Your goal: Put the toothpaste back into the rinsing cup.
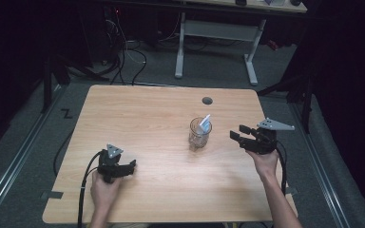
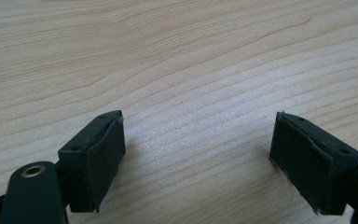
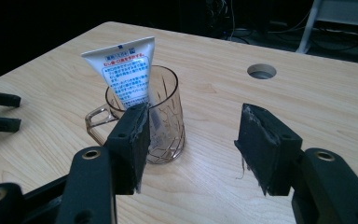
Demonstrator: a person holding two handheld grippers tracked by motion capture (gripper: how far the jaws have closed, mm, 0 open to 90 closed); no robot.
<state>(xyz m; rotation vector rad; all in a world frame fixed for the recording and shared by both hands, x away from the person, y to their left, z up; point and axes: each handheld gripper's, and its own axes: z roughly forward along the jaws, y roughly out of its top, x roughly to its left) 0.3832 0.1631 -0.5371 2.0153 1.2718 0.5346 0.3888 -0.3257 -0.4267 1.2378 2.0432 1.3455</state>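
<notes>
One glass mug stands in the way on a mostly bare bench.

The glass mug (image 1: 199,133) with its upright tube (image 1: 204,123) sits right of the bench's (image 1: 138,118) middle, with bare wood between it and the right tongs (image 1: 240,135) near the right edge. Around the left tongs (image 1: 129,167), by the near edge, the surface lies free. A cable hole (image 1: 207,100) marks the far edge.

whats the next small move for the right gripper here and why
Probably ease the right gripper forward toward the clear glass mug and line its jaws up on the white toothpaste tube standing in it. The jaws stand open with nothing between them, and the mug sits a little ahead and off to one side of the gap. The left gripper rests open over bare wooden table.
</notes>
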